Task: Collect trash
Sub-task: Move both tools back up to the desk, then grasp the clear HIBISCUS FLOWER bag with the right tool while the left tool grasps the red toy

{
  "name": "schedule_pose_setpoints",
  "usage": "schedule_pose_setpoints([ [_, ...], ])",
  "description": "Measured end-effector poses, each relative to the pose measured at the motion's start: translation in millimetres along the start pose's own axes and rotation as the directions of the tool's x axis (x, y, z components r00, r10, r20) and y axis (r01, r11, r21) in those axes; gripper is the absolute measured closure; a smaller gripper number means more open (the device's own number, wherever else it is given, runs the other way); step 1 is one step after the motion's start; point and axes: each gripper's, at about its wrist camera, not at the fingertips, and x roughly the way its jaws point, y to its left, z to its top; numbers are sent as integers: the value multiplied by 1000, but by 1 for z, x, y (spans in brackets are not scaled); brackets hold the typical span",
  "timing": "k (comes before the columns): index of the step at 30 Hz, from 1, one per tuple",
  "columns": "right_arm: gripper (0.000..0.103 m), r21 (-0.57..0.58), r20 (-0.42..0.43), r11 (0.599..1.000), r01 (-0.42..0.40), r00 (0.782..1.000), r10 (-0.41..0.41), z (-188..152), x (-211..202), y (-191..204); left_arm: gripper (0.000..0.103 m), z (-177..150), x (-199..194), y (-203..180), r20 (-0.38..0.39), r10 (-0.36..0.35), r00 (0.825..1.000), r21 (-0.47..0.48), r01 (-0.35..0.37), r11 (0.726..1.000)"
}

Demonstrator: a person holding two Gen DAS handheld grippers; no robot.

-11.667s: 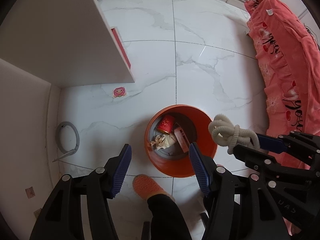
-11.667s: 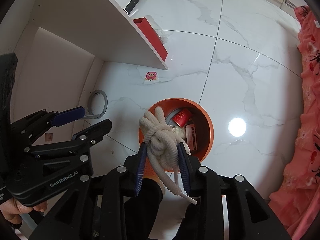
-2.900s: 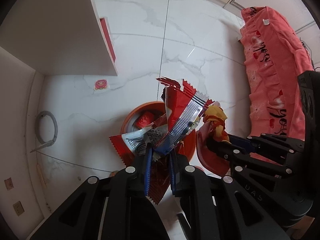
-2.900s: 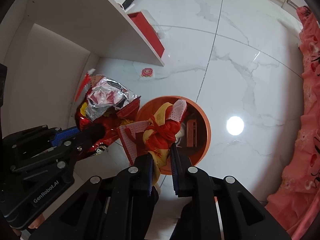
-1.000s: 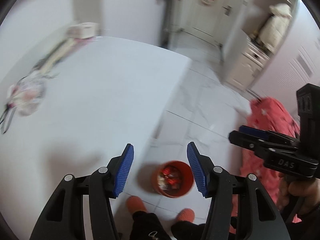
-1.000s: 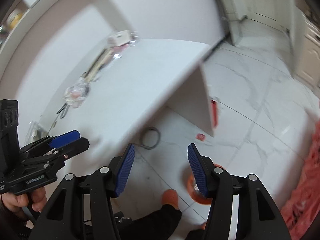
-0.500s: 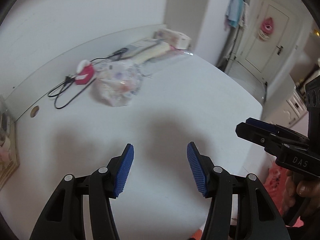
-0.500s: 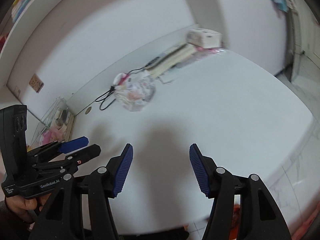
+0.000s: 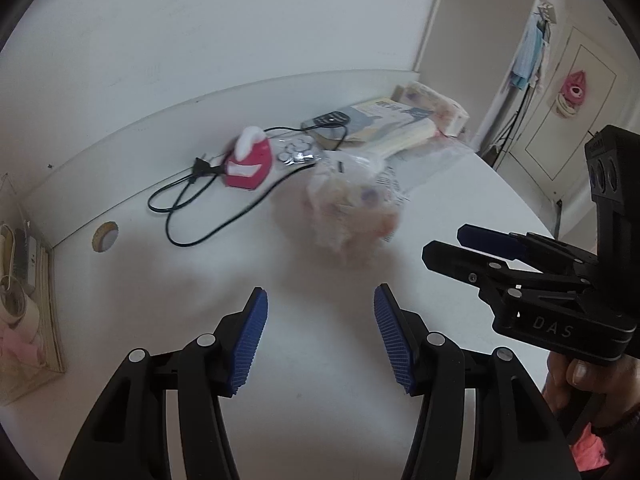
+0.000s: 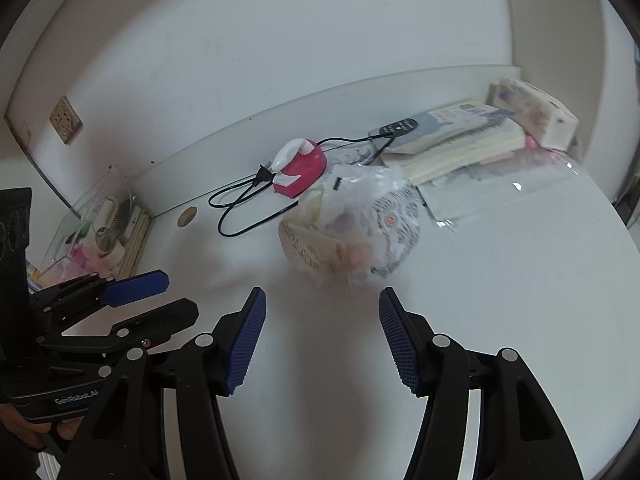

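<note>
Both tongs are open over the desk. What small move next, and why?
Probably ease the right tongs forward to the plastic bag and close on it. The bag sits on the desk just ahead of their open tips, nearer than the left tongs, which are also empty. It looks stuffed with scraps, though blurred.

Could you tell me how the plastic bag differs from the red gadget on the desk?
The plastic bag is clear, crumpled and bulging with mixed scraps; the red gadget is solid and rigid with a white top. The bag is larger and lies nearer both open grippers; the gadget sits behind it, trailing a black cord. Both rest on the white desk.
</note>
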Motion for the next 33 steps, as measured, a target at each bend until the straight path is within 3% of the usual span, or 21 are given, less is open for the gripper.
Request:
schedule_pose_setpoints([
  [12, 44, -124, -36, 988, 92, 995, -97, 33, 65, 9, 46, 18, 33, 36, -35, -21, 999, -24, 20, 1000],
  [22, 45, -163, -81, 981, 102, 990, -116, 37, 94, 10, 46, 36, 56, 46, -37, -37, 999, -22, 36, 999],
  [23, 50, -161, -86, 982, 98, 990, -113, 37, 96, 8, 46, 37, 57, 47, -38, -38, 999, -23, 37, 999],
  [24, 66, -159, -88, 982, 98, 990, -113, 37, 97, 7, 46, 37, 59, 47, -39, -38, 999, -23, 37, 999],
  [27, 87, -130, -86, 988, 87, 991, -99, 40, 94, 0, 46, 38, 63, 46, -45, -38, 998, -19, 37, 999],
  [33, 94, -36, -53, 994, 106, 993, -108, 43, 66, -18, 46, 40, 69, 38, -56, -56, 997, 1, 56, 998],
])
